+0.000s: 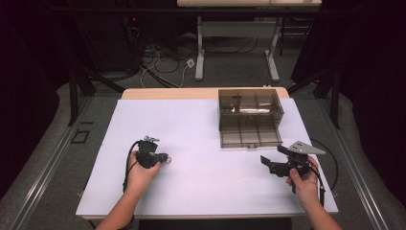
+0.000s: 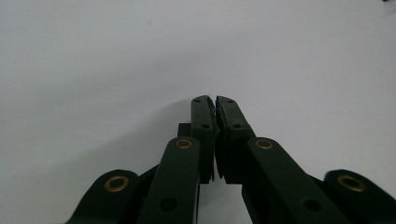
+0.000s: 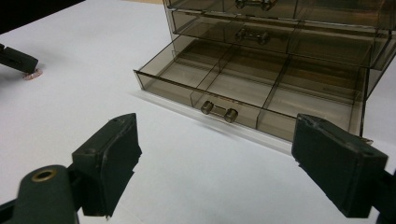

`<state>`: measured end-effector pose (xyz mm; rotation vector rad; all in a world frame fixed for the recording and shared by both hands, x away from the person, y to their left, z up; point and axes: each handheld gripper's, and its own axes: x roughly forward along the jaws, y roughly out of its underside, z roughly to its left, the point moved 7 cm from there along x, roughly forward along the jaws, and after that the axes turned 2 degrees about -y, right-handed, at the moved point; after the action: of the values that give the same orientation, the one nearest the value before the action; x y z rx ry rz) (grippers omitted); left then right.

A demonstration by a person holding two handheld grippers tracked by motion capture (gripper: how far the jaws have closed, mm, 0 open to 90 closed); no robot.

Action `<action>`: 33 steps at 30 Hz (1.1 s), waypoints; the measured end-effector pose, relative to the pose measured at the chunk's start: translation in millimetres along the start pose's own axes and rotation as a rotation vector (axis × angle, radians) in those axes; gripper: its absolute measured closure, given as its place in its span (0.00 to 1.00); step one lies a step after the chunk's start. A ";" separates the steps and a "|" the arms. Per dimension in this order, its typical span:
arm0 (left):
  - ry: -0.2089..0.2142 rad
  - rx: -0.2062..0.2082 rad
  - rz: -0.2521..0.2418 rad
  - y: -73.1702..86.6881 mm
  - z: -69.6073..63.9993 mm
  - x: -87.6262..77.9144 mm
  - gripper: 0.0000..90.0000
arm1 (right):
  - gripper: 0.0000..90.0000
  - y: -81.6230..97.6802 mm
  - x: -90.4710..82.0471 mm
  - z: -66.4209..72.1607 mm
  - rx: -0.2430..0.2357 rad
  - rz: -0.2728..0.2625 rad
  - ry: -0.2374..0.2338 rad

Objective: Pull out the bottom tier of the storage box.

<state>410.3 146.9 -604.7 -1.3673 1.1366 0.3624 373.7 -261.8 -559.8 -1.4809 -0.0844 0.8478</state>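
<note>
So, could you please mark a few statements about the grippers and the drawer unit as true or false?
1. The bottom drawer of the smoky plastic drawer unit is pulled out. True.
2. The right gripper is shut. False: its jaws stand wide open.
3. The left gripper is shut. True.
4. The open drawer holds tools. False: its compartments look empty.
5. The right gripper grips the drawer's handle. False: it sits short of it.

A white surface [image 1: 191,182] with a pale wooden far edge stands on grey carpet [image 1: 43,158]. Black curtains [image 1: 28,72] enclose the dim room. Beyond, a white-legged table [image 1: 237,28] stands over tangled cables [image 1: 163,60] on the floor.
</note>
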 end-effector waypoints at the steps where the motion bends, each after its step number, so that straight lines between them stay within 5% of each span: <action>1: 0.001 -0.001 0.001 0.0 0.1 0.0 0.97 | 0.16 0.0 0.3 0.0 0.002 -0.002 0.001; 26: -0.002 0.003 -0.005 -2.5 -0.1 -3.0 1.00 | 0.16 1.7 0.8 -2.0 0.002 0.010 0.014; 33: -0.047 0.072 -0.013 -1.5 -4.9 -0.8 0.93 | 0.16 2.0 1.8 -2.2 -0.001 0.008 0.009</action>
<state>409.1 142.5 -602.3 -1.2958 1.0919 0.3396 375.3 -263.0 -562.6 -1.4871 -0.0720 0.8476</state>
